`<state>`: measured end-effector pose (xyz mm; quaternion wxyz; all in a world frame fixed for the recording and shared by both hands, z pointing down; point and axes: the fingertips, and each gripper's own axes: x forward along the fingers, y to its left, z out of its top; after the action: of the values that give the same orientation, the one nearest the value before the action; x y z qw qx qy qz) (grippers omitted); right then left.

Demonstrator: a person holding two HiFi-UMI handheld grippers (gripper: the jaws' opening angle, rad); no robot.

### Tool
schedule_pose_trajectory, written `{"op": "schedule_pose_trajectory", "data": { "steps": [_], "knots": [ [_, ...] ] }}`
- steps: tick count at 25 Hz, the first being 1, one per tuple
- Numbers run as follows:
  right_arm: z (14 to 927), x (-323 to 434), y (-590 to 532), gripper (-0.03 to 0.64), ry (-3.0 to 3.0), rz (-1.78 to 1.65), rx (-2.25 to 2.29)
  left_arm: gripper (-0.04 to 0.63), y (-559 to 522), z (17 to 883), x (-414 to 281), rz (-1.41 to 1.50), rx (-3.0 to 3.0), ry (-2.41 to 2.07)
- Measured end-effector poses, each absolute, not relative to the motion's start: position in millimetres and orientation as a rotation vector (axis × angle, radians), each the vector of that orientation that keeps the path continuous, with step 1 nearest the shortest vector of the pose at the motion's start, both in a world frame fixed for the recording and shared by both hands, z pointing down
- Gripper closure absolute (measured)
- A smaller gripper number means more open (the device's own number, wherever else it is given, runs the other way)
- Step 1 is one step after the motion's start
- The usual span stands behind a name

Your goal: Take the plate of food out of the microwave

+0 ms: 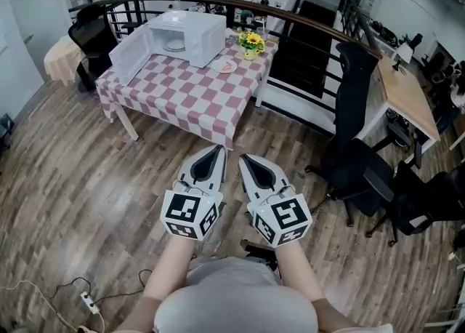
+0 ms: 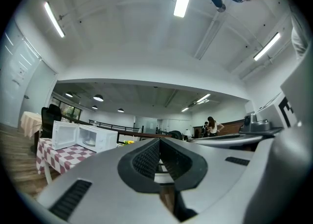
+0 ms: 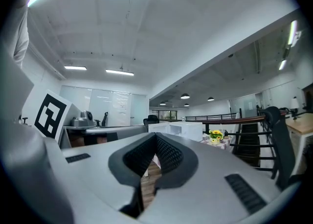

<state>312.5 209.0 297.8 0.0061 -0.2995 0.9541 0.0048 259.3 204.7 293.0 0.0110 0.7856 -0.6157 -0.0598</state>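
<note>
A white microwave [image 1: 190,35] stands at the back of a table with a red-and-white checked cloth [image 1: 182,91], its door [image 1: 131,51] swung open to the left. A plate [image 1: 174,46] lies inside it; what it carries is too small to tell. My left gripper [image 1: 218,150] and right gripper [image 1: 243,158] hang side by side over the wooden floor, well short of the table, both shut and empty. The left gripper view shows the microwave [image 2: 83,138] far off past shut jaws. It appears in the right gripper view as well, the microwave [image 3: 179,129] again far off.
A second plate [image 1: 224,66] and a pot of yellow flowers [image 1: 251,42] sit right of the microwave. Black office chairs [image 1: 360,171] and a wooden desk [image 1: 405,95] stand at the right, a dark railing [image 1: 305,30] behind the table. A power strip [image 1: 88,300] lies on the floor.
</note>
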Motion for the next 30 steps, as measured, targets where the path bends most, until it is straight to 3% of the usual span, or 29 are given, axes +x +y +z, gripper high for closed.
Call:
{"op": "schedule_pose_trajectory", "data": {
  "steps": [11,30],
  "knots": [
    [295.9,217.8,223.6,0.593,3.038,0.027,-0.804,0.594,224.9,294.9,160.1,-0.202,2.341,-2.043],
    [316.6,152.3,214.2,0.592,3.112,0.011,-0.664,0.594,210.1,305.4,94.6,-0.223,2.244,-2.126]
  ]
}}
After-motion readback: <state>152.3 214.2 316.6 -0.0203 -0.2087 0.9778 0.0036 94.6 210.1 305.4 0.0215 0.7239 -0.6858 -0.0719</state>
